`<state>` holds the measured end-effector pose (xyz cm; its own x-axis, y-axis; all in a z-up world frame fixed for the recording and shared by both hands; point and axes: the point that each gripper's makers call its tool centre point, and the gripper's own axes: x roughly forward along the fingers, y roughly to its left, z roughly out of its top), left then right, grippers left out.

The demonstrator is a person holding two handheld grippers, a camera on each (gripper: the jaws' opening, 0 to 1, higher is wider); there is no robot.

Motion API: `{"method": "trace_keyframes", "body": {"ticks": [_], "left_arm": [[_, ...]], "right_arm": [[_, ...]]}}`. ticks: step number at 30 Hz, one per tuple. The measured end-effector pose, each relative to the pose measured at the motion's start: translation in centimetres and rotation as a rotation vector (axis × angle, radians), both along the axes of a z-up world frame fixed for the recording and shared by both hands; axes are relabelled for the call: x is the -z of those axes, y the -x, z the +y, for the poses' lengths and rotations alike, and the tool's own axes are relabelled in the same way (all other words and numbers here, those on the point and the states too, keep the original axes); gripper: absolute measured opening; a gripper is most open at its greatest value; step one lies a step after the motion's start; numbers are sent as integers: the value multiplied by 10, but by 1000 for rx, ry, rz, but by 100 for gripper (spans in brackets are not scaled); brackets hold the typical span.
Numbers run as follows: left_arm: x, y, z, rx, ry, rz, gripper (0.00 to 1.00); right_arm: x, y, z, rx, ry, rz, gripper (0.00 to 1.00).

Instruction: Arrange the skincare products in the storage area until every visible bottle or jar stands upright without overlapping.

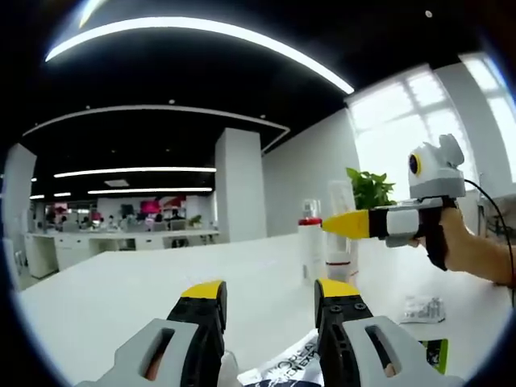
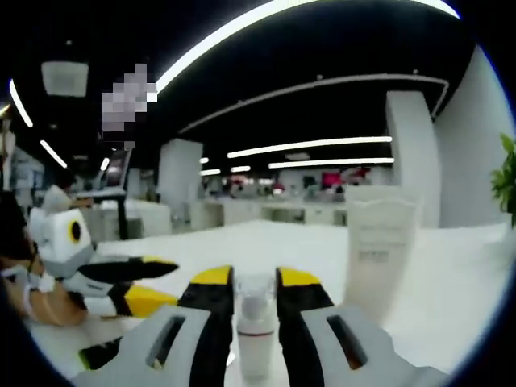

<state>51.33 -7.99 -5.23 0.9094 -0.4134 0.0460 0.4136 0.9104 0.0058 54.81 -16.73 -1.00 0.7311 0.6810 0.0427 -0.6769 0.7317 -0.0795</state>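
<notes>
Skincare bottle with a clear cap (image 2: 255,322) stands upright between the jaws of the right tool (image 2: 255,282) in the right gripper view; the yellow-tipped jaws sit close against its sides, clamped on it. Just to its right a tall white tube (image 2: 376,246) stands upright on the white tabletop (image 2: 451,274). At the left of that view, the left tool (image 2: 137,282) lies low over the tabletop, a hand behind it.

In the left gripper view, the left tool (image 1: 270,294) has its two jaws apart, with nothing between them. Below them lies a flat printed packet (image 1: 290,367). Farther along the tabletop (image 1: 121,298), a slim clear bottle with a red band (image 1: 310,242) stands upright, with the frosted tube (image 1: 343,230) just beside it. The right tool (image 1: 339,223) reaches in from the right, held by a hand (image 1: 459,242), its yellow tip at these bottles. A small crinkled sachet (image 1: 422,308) lies on the tabletop to the right. A green plant (image 1: 371,187) stands behind.
</notes>
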Motion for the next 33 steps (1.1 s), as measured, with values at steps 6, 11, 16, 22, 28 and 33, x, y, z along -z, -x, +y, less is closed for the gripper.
{"method": "trace_keyframes", "body": {"ticks": [6, 11, 16, 22, 28, 33], "left_arm": [[0, 0, 0, -1, -2, 1, 45], [0, -1, 1, -2, 2, 4, 45], [0, 0, 1, -5, 4, 5, 45], [0, 0, 2, -7, 10, 4, 45], [0, 0, 3, -9, 10, 4, 45], [0, 0, 3, -11, 10, 4, 45]], "right_arm": [[0, -2, 2, -4, 5, -24, 18], [16, -1, 5, -33, 44, 47, 20], [36, -1, 4, -33, 94, 128, 24], [54, -1, 0, -34, 116, 212, 22], [60, -8, -2, -16, 127, 235, 20], [60, -19, -5, 34, 108, 205, 19]]}}
